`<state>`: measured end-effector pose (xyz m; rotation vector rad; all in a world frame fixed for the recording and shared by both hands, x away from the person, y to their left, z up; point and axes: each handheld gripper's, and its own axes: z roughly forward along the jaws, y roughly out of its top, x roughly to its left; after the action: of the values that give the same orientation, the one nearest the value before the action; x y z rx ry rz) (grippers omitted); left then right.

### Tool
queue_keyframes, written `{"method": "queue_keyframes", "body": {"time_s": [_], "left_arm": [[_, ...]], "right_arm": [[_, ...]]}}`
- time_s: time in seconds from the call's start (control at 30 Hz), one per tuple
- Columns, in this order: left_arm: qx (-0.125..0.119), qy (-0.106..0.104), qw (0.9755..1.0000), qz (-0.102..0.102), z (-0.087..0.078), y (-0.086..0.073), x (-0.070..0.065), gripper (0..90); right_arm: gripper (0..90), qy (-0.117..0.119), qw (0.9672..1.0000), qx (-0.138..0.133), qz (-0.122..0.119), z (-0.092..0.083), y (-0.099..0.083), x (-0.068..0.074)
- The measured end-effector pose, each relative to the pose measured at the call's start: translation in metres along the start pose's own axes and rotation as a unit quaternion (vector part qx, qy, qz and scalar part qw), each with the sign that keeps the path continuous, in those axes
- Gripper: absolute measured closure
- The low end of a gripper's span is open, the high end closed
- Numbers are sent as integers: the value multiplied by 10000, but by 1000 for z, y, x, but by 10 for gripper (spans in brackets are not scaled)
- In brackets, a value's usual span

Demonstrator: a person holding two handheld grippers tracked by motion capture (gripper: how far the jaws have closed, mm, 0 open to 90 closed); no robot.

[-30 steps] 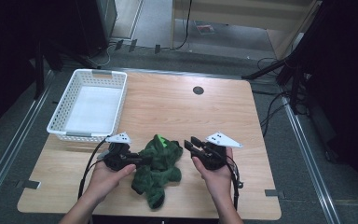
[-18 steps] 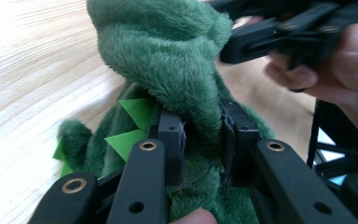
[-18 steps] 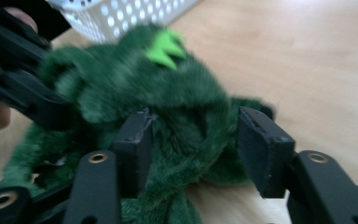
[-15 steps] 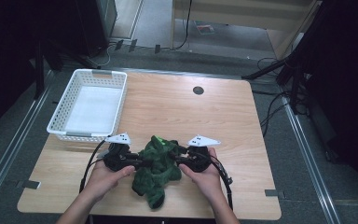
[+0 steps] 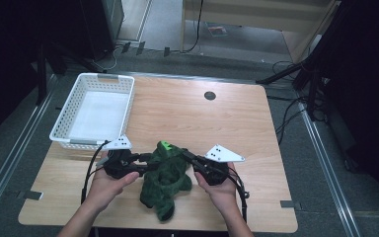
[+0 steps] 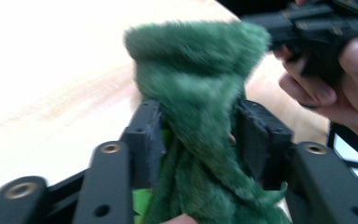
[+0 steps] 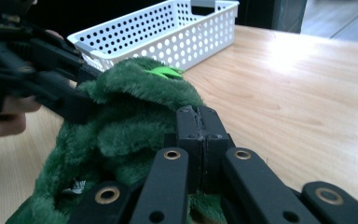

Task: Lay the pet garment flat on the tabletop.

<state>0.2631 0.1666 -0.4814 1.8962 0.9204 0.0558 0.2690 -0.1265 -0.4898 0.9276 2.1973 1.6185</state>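
1. Light wooden rectangular tabletop [image 5: 237,123]: carries everything; a small dark round hole [image 5: 209,95] sits near its far edge, and the wide middle and right side hold nothing.

2. White perforated plastic basket [image 5: 94,109], rectangular: stands at the far-left corner of the tabletop, nothing inside, its near rim just beyond the left hand. Judged the likely receptacle for the toy, since it lies within a short carry.

3. Dark green plush soft toy [image 5: 167,177] with a bright green patch on top: lies at the near edge of the tabletop, about the middle, between the two hands, its upper part drawn up by the grips and its lower part slumped on the wood. A two-sided hold suits a limp, floppy body.

4. Left gripper [image 6: 196,135], black, two-jawed, with a grey three-cornered plate: its jaws have just been opening, yet a thick fold of the fur sits between the pads and fills the gap; held at a middling width from the toy's left side.

5. Right gripper [image 7: 198,127], same make: its jaws have just been closing and now stand together, pads meeting at the toy's right flank. Whether a pinch of fur is caught between them cannot be told.
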Motion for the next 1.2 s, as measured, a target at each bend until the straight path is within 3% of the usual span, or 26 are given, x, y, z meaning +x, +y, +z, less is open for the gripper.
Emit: {"method": "queue_keyframes", "body": {"time_s": [0.07,0.1,0.17,0.2,0.3,0.37,0.43,0.47,0.5,0.63,0.73,0.9,0.93,1.03,1.1,1.13,1.2], "left_arm": [[70,296,9995,104,0,0,-2,657],[70,296,9995,104,0,0,-2,677],[-68,511,9986,78,-4,0,-2,686],[-148,755,9969,140,-6,1,-4,683],[-280,1045,9938,241,-10,1,-6,667],[-248,1008,9944,174,-8,1,-5,602],[11,833,9964,143,-2,0,-5,525],[11,833,9964,143,-2,0,-5,502],[232,681,9974,81,5,-1,-5,483],[125,287,9989,-363,7,-2,0,458],[237,261,9985,-416,10,-4,1,457],[256,303,9984,-406,14,-8,1,711],[248,284,9987,-346,14,-7,-1,741],[220,243,9991,-277,12,-7,-1,799],[166,267,9992,-256,10,-7,-1,818],[140,258,9993,-235,10,-7,-1,826],[104,243,9995,-188,8,-6,-1,850]], "right_arm": [[899,-65,9999,-38,-110,-1,1,3],[900,-100,9998,-60,-155,-2,2,4],[900,-273,9993,-54,-234,-3,3,6],[900,-361,9991,-56,-230,-4,4,6],[900,-426,9989,-103,-180,-7,5,4],[900,-428,9990,-59,-142,-7,5,2],[900,-402,9991,72,-123,-5,3,0],[900,-397,9991,123,-96,-4,2,0],[900,-401,9990,142,-99,-4,0,-1],[895,-389,9991,125,-103,-5,-1,-2],[886,-360,9992,103,-118,-6,0,-1],[752,-111,9997,217,-19,-3,-3,-4],[594,60,9994,344,-45,1,-5,-3],[539,-127,9977,659,-70,11,-9,-3],[486,-465,9964,708,-44,15,-11,-4],[481,-586,9959,693,63,16,-12,-6],[494,-512,9955,632,493,17,-12,-12]]}}
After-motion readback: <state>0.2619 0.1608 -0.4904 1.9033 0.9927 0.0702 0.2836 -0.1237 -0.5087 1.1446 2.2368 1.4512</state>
